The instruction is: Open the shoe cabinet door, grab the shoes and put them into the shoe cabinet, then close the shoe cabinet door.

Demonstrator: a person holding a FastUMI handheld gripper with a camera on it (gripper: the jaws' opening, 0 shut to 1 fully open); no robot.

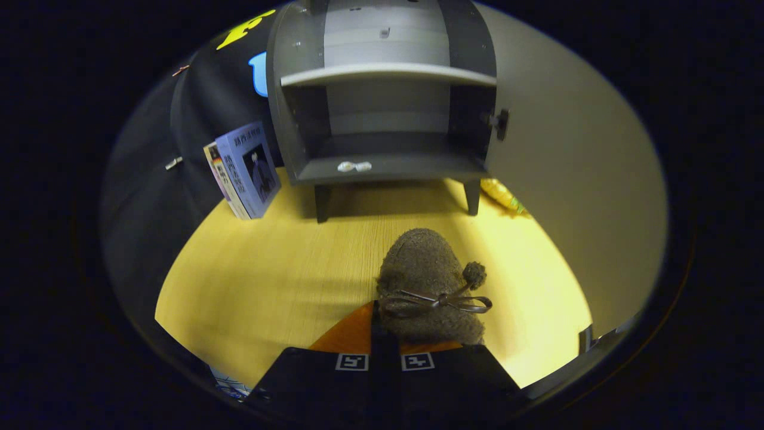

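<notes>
The dark grey shoe cabinet [382,74] stands open beyond the fingers, on short legs on the yellow wooden table [268,280]. Its door [567,155] is swung wide to the right and shows its pale inner face. Inside are a middle shelf and a bottom board with a small white object [354,166] on it. A fuzzy brown shoe [427,269] with a thin bow and a pompom sits right at my gripper [382,325], toe towards the cabinet. The orange fingers [352,335] stand close together and pinch the shoe's rear edge; its heel covers most of the right finger.
Two books [245,170] lean against the black cloth wall, left of the cabinet. A yellow packet [504,196] lies on the table behind the open door, by the cabinet's right leg. Bare tabletop stretches between the shoe and the cabinet.
</notes>
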